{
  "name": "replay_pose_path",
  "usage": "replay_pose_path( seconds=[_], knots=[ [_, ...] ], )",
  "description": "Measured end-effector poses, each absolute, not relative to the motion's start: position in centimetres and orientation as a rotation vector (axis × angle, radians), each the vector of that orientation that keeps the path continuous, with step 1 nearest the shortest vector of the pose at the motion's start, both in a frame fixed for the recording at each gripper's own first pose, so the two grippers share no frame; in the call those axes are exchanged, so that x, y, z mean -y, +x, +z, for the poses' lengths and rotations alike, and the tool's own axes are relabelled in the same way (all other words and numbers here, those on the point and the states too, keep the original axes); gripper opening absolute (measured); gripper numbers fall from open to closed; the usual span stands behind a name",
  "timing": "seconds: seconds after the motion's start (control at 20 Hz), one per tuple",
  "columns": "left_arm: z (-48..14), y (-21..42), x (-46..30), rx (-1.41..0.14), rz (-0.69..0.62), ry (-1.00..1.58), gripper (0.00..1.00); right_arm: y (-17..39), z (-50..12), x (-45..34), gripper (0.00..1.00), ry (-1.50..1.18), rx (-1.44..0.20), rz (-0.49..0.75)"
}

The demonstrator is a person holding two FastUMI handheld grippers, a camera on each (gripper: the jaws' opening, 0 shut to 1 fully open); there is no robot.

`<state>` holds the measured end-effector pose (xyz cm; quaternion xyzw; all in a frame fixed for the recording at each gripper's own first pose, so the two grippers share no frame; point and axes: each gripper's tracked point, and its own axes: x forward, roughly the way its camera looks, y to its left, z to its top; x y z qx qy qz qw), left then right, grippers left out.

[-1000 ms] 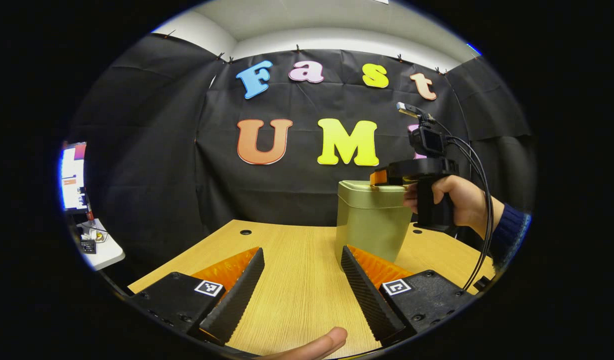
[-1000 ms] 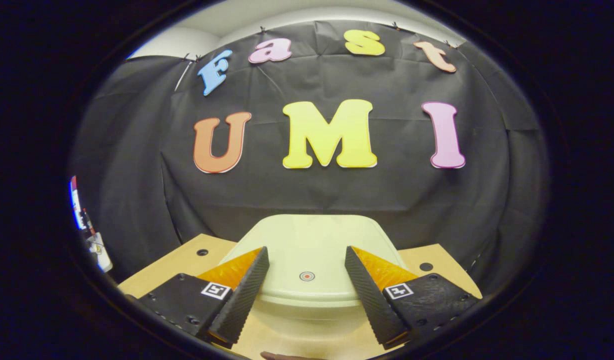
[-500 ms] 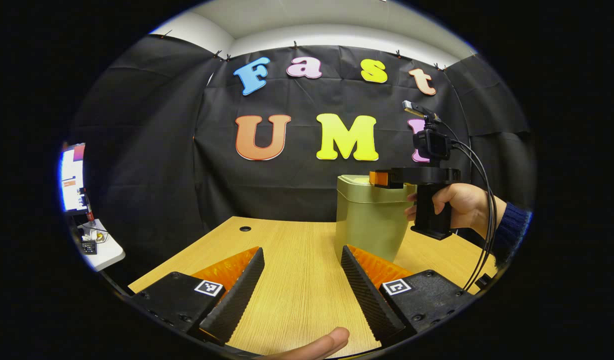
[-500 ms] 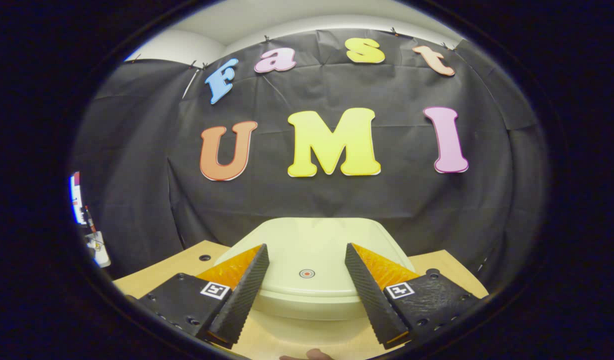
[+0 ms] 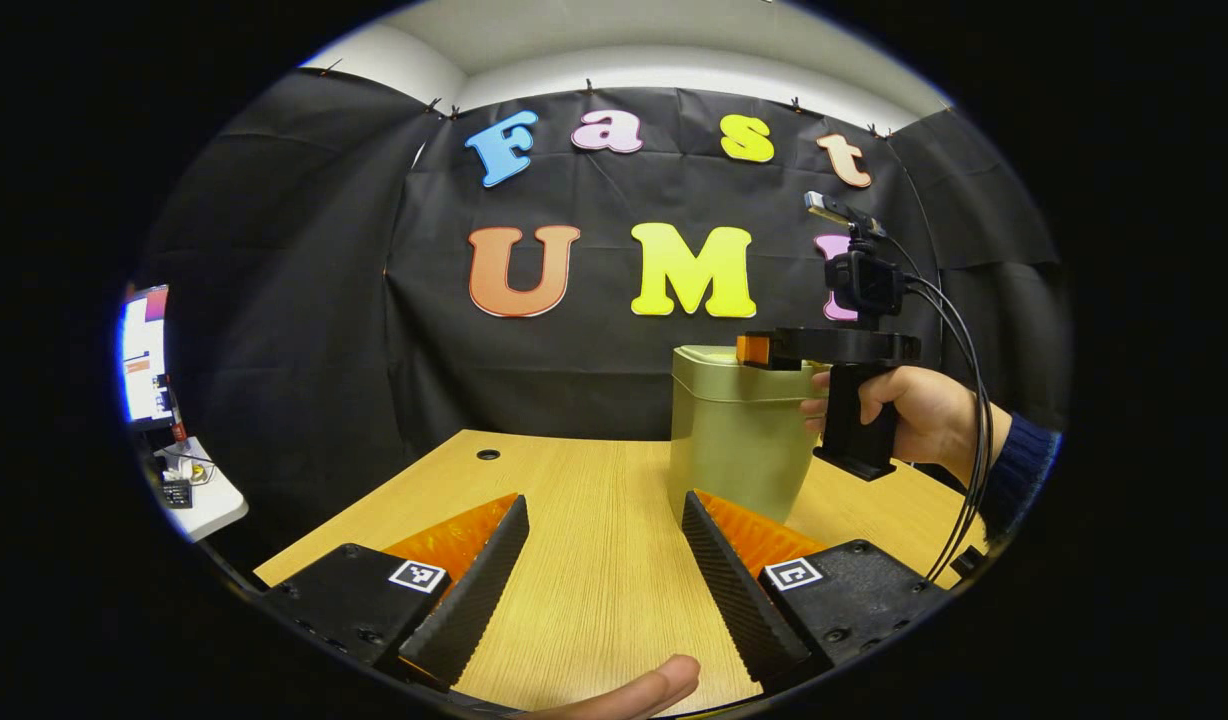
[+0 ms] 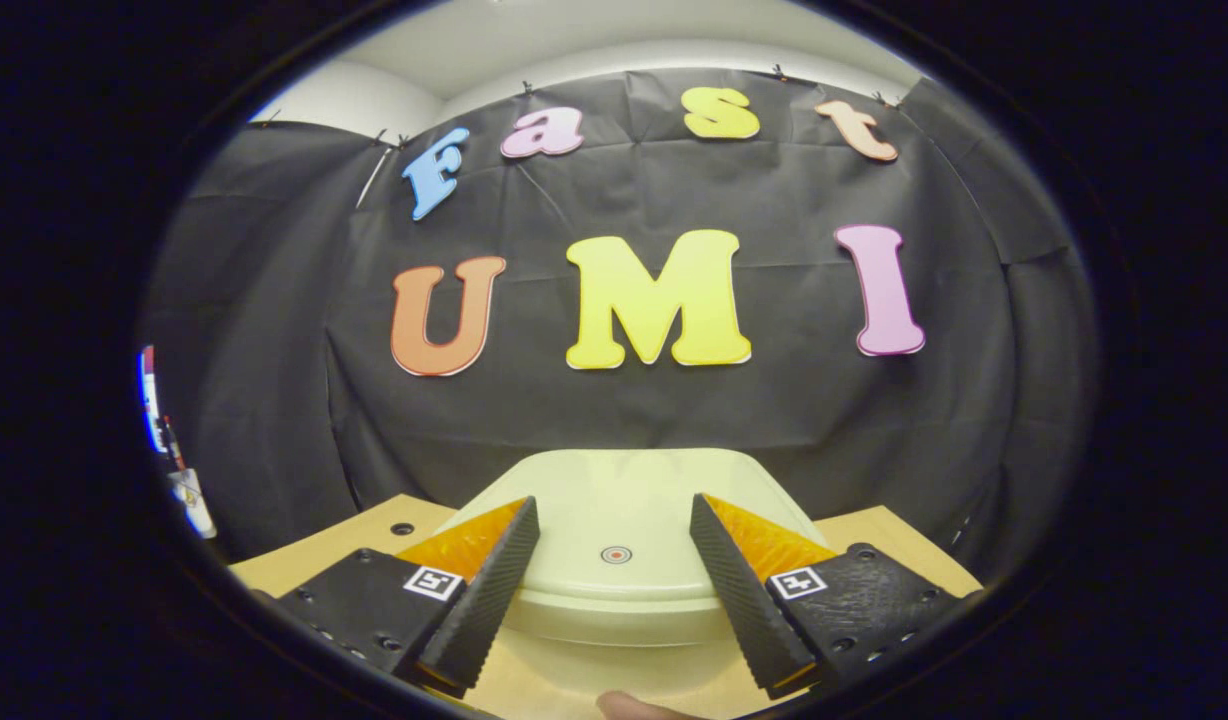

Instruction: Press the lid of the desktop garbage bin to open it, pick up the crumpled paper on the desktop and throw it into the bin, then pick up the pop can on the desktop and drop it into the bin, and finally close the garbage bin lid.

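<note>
Right gripper slightly higher above bin lid.

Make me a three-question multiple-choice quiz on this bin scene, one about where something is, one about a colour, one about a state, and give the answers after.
1. Where is the right gripper?
A. Over the bin's lid
B. Flat on the table
C. Under the table

2. What colour is the garbage bin?
A. Red
B. Pale yellow-green
C. Blue

3. What state is the bin's lid in?
A. Taken off
B. Standing open
C. Closed

Answers:
1. A, in the left gripper view its fingertips sit at the bin's top.
2. B, its wall and lid look pale yellow-green in both views.
3. C, the lid lies flat on the bin, between the open right fingers.
</note>
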<state>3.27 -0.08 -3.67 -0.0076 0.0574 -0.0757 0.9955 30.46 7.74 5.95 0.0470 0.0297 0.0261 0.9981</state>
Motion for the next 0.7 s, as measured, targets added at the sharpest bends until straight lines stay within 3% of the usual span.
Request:
replay_pose_path(
  seconds=[0.5,0.7],
  knots=[
    [-4.1,3.6,0.2,-0.126,-0.145,-0.006,0.99,25.8,5.9,-7.1,0.95,0.040,-0.103,0.038],
    [-4.2,3.6,0.7,-0.128,-0.142,0.008,1.00,21.2,6.1,-6.9,0.94,0.074,-0.076,0.096]
  ],
)
